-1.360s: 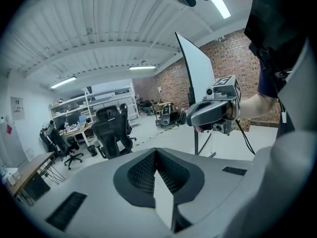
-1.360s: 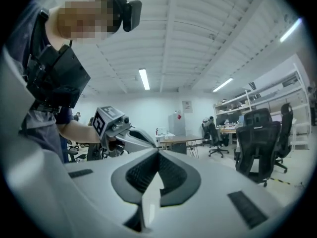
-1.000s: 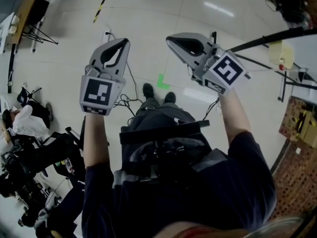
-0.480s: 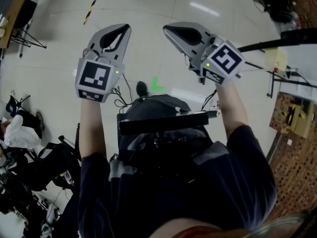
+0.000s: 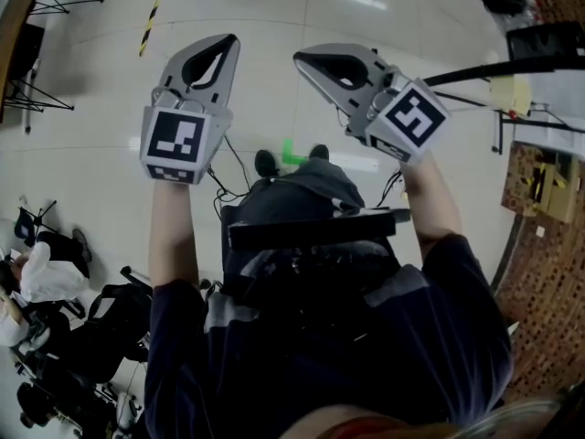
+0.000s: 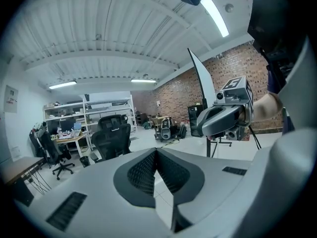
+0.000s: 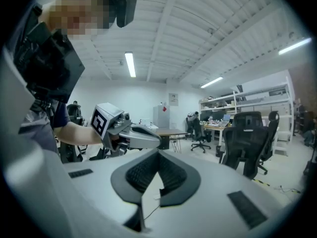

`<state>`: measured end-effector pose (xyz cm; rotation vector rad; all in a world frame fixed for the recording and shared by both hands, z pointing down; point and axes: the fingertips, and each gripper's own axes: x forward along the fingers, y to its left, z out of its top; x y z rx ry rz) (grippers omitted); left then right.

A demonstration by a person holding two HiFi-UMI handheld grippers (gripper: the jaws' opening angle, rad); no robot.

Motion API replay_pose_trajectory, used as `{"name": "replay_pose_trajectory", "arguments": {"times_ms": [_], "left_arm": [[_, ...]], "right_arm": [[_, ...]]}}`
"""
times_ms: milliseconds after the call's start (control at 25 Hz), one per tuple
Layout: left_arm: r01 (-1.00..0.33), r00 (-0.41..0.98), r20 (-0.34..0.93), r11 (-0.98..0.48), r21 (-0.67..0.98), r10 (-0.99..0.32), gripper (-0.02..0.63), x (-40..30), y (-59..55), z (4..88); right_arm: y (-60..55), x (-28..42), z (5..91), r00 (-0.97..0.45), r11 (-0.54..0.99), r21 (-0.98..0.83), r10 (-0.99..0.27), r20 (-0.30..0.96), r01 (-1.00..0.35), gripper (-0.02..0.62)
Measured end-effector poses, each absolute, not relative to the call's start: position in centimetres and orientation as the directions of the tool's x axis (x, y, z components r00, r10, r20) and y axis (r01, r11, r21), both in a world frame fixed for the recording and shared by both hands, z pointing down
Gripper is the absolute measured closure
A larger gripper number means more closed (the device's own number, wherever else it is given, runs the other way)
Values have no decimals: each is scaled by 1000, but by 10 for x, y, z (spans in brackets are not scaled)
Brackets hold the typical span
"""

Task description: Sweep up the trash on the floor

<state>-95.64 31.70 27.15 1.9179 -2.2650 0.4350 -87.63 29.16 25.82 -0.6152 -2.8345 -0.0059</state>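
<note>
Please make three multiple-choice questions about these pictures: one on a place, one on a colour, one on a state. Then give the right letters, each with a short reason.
1. Where is the L-shaped tape mark?
A) by the person's shoes
B) on a desk
C) on a wall

2. What colour is it?
A) red
B) green
C) blue

3. How are the left tongs?
A) wide open
B) shut on a broom
C) shut, holding nothing

Answers:
1 A: the head view shows it between the shoes.
2 B: it is bright green.
3 C: the left gripper view shows the tips meeting with nothing between them.
</note>
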Motion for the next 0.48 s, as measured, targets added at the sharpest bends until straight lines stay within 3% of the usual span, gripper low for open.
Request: {"name": "replay_pose_trajectory", "arguments": {"times_ms": [480], "left_arm": [[-955, -292, 345, 251, -160, -892, 606, -989, 294, 277]], "right_arm": [[227, -910, 265, -894, 904, -106, 425, 139, 413, 586]]}}
